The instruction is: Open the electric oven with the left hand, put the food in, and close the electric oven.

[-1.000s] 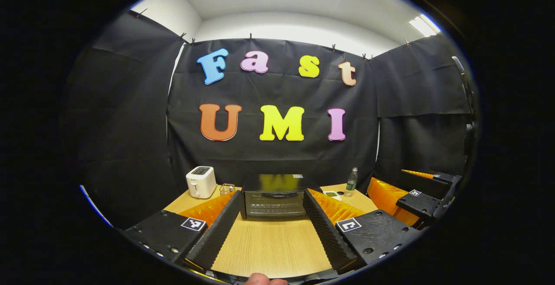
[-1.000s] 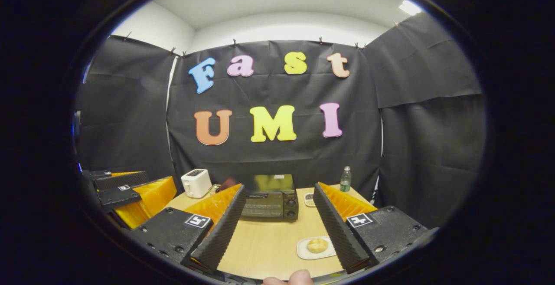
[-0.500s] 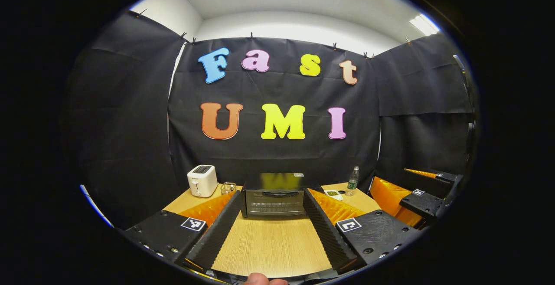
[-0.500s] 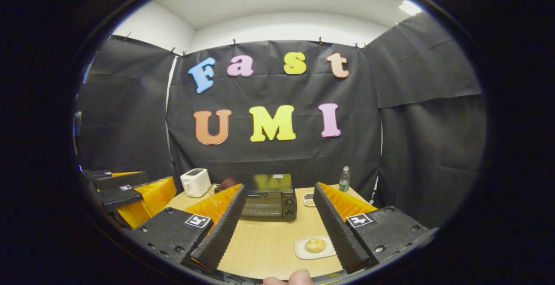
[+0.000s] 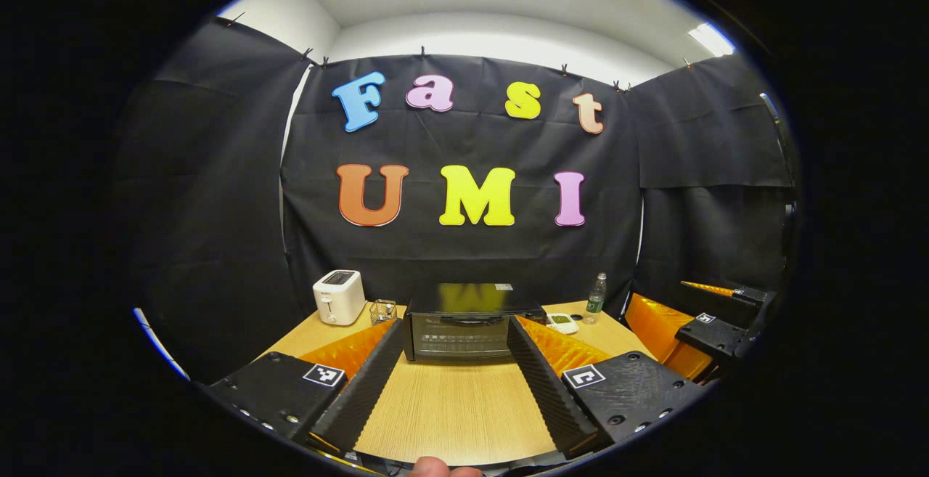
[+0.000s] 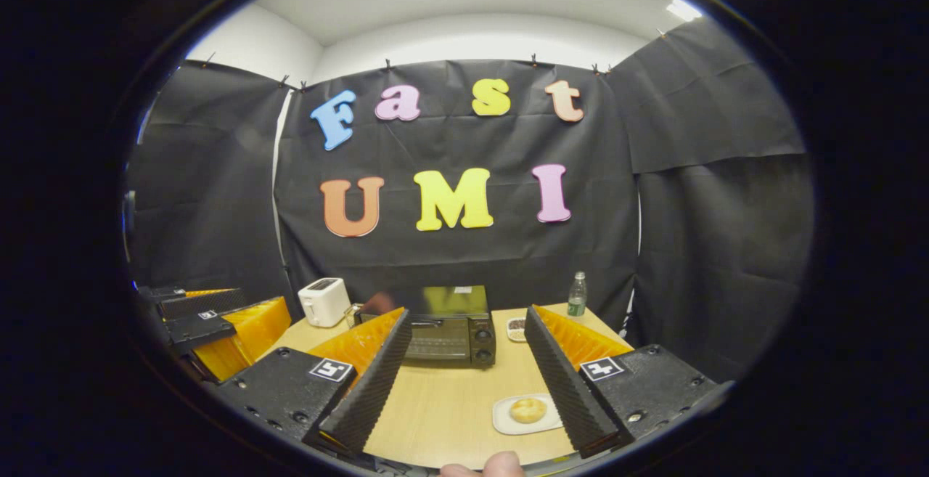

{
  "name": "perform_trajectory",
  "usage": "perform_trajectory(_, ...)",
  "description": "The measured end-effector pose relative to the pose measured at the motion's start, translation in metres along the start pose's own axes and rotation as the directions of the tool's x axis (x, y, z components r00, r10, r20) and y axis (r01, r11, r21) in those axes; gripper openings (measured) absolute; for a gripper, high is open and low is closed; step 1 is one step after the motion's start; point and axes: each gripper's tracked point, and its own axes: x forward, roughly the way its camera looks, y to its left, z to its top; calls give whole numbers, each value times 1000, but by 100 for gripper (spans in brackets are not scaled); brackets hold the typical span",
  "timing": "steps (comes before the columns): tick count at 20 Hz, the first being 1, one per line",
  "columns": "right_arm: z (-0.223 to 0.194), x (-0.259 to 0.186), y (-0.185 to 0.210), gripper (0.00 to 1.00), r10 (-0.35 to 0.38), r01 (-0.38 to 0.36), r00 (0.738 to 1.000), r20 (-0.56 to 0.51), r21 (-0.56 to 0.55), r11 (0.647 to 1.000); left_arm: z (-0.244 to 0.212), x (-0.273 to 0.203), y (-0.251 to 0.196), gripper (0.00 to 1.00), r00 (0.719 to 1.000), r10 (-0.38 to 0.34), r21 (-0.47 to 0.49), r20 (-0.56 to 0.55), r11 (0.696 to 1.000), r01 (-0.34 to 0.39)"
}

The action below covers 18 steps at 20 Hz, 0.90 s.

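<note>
Black box-shaped electric oven (image 5: pixel 464 328) at far centre of wooden table (image 5: pixel 450 412), door closed; round bun on white plate (image 6: pixel 528 412) near right. Left gripper (image 5: pixel 453 372) spread wide, holding nothing; right gripper (image 6: pixel 464 379) likewise. Best to square up on the curved door handle (image 5: pixel 468 321), then pull down gently

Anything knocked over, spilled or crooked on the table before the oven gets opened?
Nothing stands out. The electric oven sits square with its door shut, the toaster and water bottle stand upright, and the bun lies on its white plate. Both hand-held grippers, left and right, are open and empty.
</note>
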Motion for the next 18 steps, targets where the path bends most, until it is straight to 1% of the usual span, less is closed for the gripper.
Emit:
perform_trajectory(4,0,11,-21,97,-27,26,999,-26,-12,1000,-18,29,-7,93,999,-21,-34,-43,999,20)
perform_trajectory(7,0,21,-51,97,-83,82,996,-39,-28,996,-33,65,-20,94,997,-47,-40,-67,998,44)
perform_trajectory(11,3,41,-89,98,-131,128,990,-52,-68,989,-51,132,-28,94,995,-63,-17,-80,998,61)
perform_trajectory(15,6,67,-117,98,-156,151,986,-56,-80,985,-70,203,-26,94,995,-25,-8,-99,1000,25)
perform_trajectory(18,-1,88,-134,98,-163,155,983,-88,-89,984,-90,253,-28,94,992,-21,2,-127,1000,21)
